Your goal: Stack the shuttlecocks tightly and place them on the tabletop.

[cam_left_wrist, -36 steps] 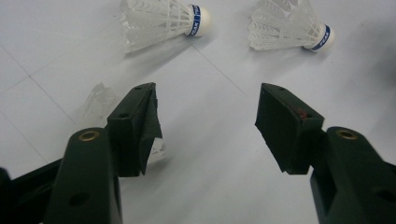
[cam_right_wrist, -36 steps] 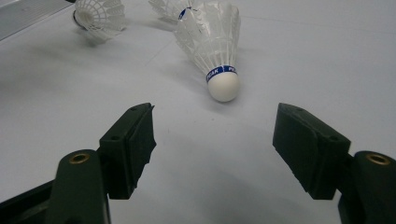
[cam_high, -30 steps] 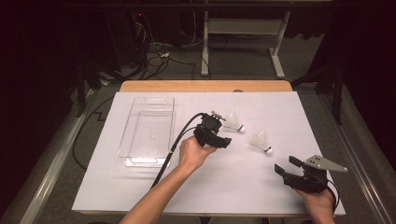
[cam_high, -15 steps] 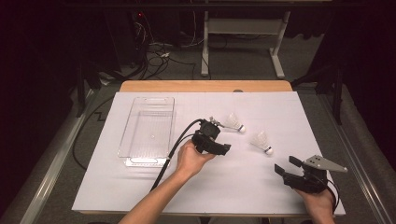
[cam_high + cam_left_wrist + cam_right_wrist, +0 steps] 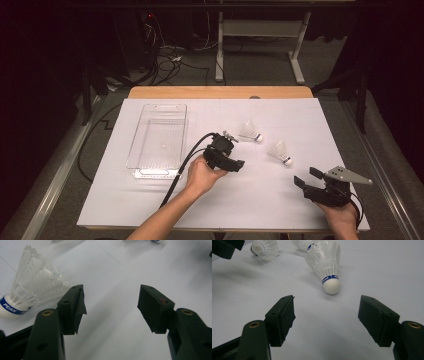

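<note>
Right claw (image 5: 306, 179) sits wide, matte black pads apart, low on the white counter (image 5: 250, 200). Left claw (image 5: 110, 307) gapes too, just beside a feathery white shuttlecock (image 5: 30, 292), blue-banded at its rounded cork. Beyond, a clear plastic tray (image 5: 137, 150).

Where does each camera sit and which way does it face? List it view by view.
High view: above the person's side, looking forward and down on the table, clear tray, both forearms.
Left gripper view: rides the left gripper, open fingers, a shuttlecock beside them.
Right gripper view: rides the right gripper, facing the nearer shuttlecock.
Shared: the shuttlecocks show in all three.
</note>
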`<state>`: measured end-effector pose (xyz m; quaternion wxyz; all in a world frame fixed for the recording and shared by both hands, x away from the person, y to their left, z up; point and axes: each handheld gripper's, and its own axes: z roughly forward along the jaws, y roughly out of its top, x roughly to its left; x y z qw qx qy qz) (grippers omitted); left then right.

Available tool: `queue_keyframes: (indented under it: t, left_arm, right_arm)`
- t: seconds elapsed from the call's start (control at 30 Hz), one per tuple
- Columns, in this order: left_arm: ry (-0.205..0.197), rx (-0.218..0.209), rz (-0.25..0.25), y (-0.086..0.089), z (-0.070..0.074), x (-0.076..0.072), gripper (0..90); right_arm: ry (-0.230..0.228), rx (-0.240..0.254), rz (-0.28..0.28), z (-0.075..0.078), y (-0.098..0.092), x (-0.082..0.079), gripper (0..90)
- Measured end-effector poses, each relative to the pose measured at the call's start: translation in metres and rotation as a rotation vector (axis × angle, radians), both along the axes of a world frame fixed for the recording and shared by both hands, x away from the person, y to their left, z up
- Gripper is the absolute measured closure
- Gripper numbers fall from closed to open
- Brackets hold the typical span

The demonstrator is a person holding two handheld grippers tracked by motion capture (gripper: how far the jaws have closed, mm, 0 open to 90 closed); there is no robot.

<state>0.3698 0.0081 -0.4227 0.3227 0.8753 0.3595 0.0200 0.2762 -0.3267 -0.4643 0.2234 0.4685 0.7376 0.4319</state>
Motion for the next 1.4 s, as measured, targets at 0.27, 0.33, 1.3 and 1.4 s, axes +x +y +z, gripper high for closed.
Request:
queue_keyframes:
  t: [0.27,0.33,1.3,1.4]
  left_arm:
    - [-0.011,0.019,-0.002,0.007,0.0,-0.006,38.2]
    - [-0.011,0.018,-0.002,0.008,0.0,-0.008,37.8]
    - [-0.005,-0.006,0.003,0.029,-0.005,-0.024,37.8]
    - [-0.009,-0.018,0.008,0.031,-0.005,-0.026,37.9]
  right_arm:
    - [0.001,-0.001,-0.002,0.0,0.0,0.0,29.6]
    - [0.002,0.0,-0.003,0.0,0.0,0.0,29.6]
    - [0.002,-0.008,-0.001,0.0,0.001,0.0,29.6]
    - [0.002,-0.01,-0.001,0.0,0.001,0.0,29.6]
